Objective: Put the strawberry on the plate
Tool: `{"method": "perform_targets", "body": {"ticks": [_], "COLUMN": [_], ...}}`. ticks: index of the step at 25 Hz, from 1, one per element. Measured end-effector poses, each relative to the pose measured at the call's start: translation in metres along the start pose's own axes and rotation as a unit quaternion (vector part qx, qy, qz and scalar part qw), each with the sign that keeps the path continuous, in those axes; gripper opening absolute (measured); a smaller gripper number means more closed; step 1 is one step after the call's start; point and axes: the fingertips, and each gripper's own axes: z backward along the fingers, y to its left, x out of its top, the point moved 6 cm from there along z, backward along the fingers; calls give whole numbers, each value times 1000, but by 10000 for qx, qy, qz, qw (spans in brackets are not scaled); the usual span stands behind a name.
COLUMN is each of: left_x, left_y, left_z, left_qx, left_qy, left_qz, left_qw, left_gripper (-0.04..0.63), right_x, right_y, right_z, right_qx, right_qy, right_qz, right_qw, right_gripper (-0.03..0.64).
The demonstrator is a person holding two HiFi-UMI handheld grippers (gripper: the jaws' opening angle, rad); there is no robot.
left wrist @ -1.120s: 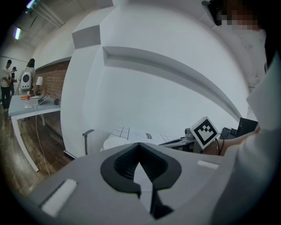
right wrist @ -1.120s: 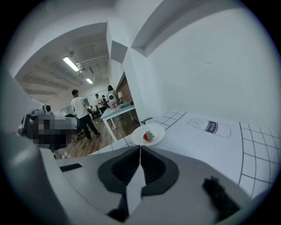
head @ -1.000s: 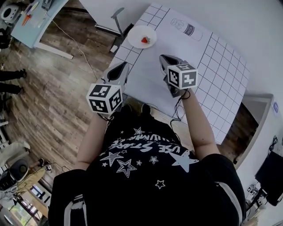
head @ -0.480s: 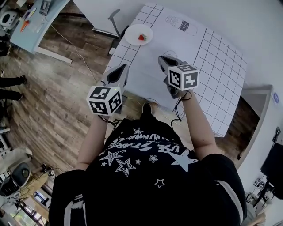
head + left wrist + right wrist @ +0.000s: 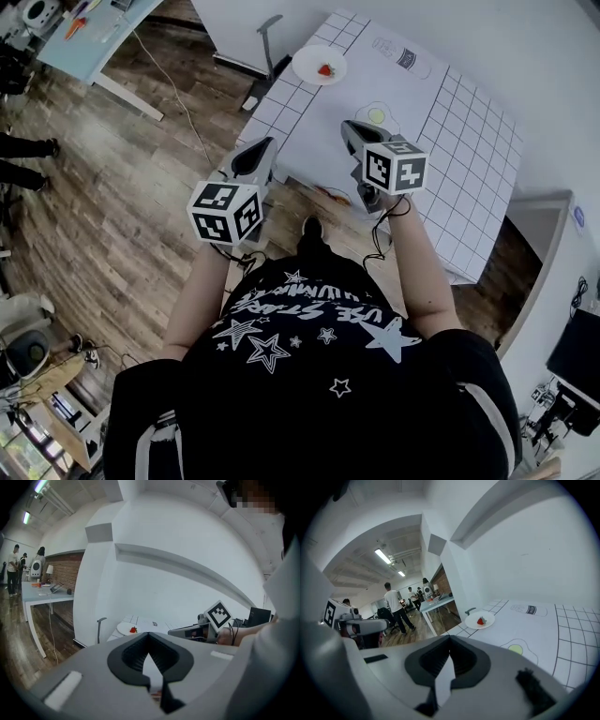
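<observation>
Strawberry (image 5: 325, 69) lies on the plate (image 5: 307, 59), upper centre; probably light and soft, so pinch its flanks gently. Left gripper (image 5: 255, 157) and right gripper (image 5: 356, 134) are both closed, empty.

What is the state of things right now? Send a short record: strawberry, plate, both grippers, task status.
strawberry: red, lying on the plate
plate: white, round, at the far left corner of the table
left gripper: fingers together, nothing between them, held by the table's near left edge
right gripper: fingers together, empty, above the table beside the fried-egg print
task status: looks done; neither gripper touches the strawberry
</observation>
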Motion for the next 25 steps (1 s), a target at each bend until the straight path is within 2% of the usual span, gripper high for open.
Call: {"method": "perform_targets", "body": {"ticks": [4,9,14,21,25], "left_x": [-13,-29,-47,-68,-84], "left_y": [-3,-19,-39,-68,-87], "left_z": [35,83,124,135,145], "left_qx": [93,96,21,-273,-439], "left_qy": [-104,-231,-346,-212,-160], "left_qz": [111,-46,-43,167,160], "left_qw": [9998,9997,9994,9993,9988], "left_gripper": [8,8,8,8,8], "right_x": [-7,-24,-49,-78,-100], "right_y": [30,69,108,115,116], "right_z": [14,40,73,122,153], "right_qx": [-54,-84,-117,-396,-660], "right_qy": [-8,-72,14,219,168], "right_qz": [228,244,355,192,60], "right_qw": [9997,9996,9993,9988,9977], "right_gripper": [14,14,14,14,14]}}
